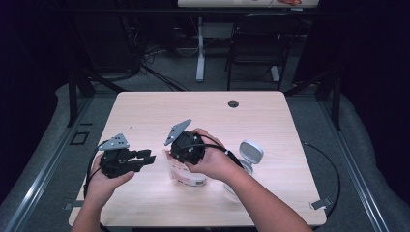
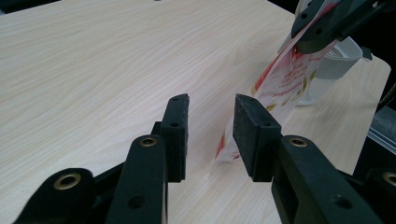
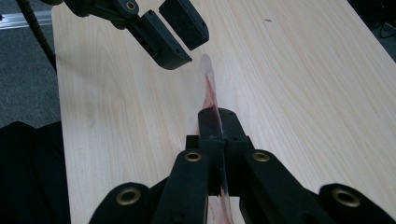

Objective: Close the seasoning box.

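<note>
A clear plastic pouch (image 1: 188,178) with red print stands on edge on the light wooden table (image 1: 203,111), its lower end resting on the wood. My right gripper (image 3: 217,116) is shut on the pouch's top edge (image 3: 208,79) and holds it upright. In the high view the right gripper (image 1: 183,153) points down from the person's right hand. My left gripper (image 2: 210,116) is open, with nothing between its pads. It hovers just left of the pouch (image 2: 282,86), and its jaws point at the pouch. In the high view the left gripper (image 1: 148,156) sits a short gap from the pouch.
A white, cup-like container (image 1: 251,152) stands just right of the right hand, behind the pouch (image 2: 343,58). A cable grommet (image 1: 233,103) sits near the table's far edge. A black chair (image 1: 256,43) and a desk leg stand beyond the table.
</note>
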`<state>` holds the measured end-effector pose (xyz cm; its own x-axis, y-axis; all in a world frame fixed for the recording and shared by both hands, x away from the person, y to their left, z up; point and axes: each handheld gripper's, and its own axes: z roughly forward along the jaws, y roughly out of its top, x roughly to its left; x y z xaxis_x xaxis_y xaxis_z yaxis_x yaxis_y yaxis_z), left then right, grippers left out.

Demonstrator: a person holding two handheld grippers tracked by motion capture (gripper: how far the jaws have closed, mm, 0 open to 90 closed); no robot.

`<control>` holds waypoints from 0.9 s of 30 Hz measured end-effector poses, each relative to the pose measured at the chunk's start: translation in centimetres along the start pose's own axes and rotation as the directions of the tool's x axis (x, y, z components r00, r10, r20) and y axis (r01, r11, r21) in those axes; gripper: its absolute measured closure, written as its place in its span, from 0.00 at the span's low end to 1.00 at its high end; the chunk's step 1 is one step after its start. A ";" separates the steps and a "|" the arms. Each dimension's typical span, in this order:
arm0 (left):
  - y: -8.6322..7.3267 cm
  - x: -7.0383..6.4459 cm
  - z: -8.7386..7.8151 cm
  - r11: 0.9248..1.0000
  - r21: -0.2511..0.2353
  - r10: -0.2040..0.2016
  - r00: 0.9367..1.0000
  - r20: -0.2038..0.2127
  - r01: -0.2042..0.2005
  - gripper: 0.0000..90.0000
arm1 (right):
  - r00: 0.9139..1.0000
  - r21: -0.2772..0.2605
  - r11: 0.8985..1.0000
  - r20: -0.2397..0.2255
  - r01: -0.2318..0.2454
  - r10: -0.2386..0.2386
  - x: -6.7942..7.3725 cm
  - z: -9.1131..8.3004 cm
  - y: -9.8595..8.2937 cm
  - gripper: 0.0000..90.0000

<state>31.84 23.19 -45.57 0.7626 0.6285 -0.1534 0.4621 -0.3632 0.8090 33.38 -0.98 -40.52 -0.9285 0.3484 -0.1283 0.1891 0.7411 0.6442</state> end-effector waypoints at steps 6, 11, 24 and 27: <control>0.0 0.0 0.1 1.000 0.001 0.005 1.000 0.004 -0.005 0.72 | 1.000 -0.017 1.000 -0.007 -0.014 0.014 -0.4 -0.5 -0.5 1.00; 0.0 -0.2 0.3 1.000 0.003 0.012 1.000 0.010 -0.012 0.71 | 1.000 -0.025 1.000 -0.012 -0.016 0.015 -0.6 -1.1 -1.0 1.00; -0.1 -0.5 1.0 1.000 0.000 0.028 0.999 0.032 -0.028 0.65 | 1.000 -0.069 0.997 -0.005 -0.029 0.028 -0.8 -2.6 -1.6 1.00; -0.1 -0.6 1.2 0.999 -0.001 0.036 0.999 0.032 -0.036 0.63 | 1.000 -0.076 0.997 -0.006 -0.022 0.022 -0.8 -3.0 -1.6 1.00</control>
<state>31.89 21.96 -46.22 0.7926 0.5930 -0.1419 0.4337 -0.3847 0.8148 32.88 -4.19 -39.22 -0.9262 0.3607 -0.1096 0.1847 0.6877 0.7021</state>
